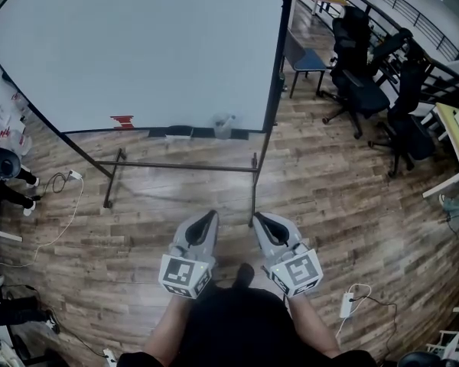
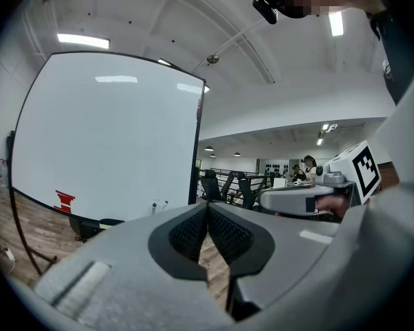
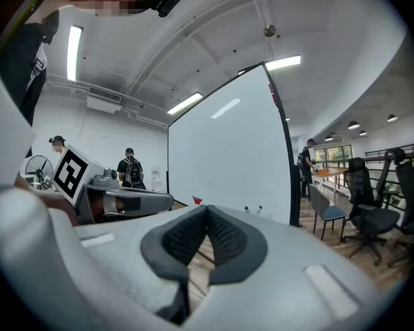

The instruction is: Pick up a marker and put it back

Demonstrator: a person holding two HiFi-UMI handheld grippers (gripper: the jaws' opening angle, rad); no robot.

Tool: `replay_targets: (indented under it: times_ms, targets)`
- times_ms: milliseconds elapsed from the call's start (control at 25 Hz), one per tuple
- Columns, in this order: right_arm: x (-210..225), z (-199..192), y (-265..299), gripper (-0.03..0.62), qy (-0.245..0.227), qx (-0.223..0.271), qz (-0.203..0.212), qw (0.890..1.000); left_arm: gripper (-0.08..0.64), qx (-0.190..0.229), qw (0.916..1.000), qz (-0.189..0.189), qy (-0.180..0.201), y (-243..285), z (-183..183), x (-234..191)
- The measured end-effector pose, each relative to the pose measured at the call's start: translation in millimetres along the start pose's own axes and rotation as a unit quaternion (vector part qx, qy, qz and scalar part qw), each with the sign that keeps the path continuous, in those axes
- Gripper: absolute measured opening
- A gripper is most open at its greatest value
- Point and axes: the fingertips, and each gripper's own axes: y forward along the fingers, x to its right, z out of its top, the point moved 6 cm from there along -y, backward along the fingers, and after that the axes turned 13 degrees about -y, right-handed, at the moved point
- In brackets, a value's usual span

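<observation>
The small pale markers are hard to make out. They are a blurred cluster on the bottom ledge of the large black-framed white whiteboard, near its right post. Both gripper views show them only as two tiny capped sticks. A dark flat block lies on the ledge left of them; I cannot tell what it is. A small red drawing marks the board's lower left.

The left gripper and right gripper face the board, well apart from it. Each has its jaws pressed together on nothing. The board's black floor bars lie between. Black office chairs stand to the board's right.
</observation>
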Motion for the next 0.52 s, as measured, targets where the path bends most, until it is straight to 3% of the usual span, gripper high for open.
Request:
replay_targets:
  times_ms: [520]
  targets:
    - [1.1, -5.1, 0.6, 0.0, 0.005, -0.013, 0.018, 1.0, 0.011, -0.004, 1.0, 0.005, -0.005, 3.3, -4.6, 0.4]
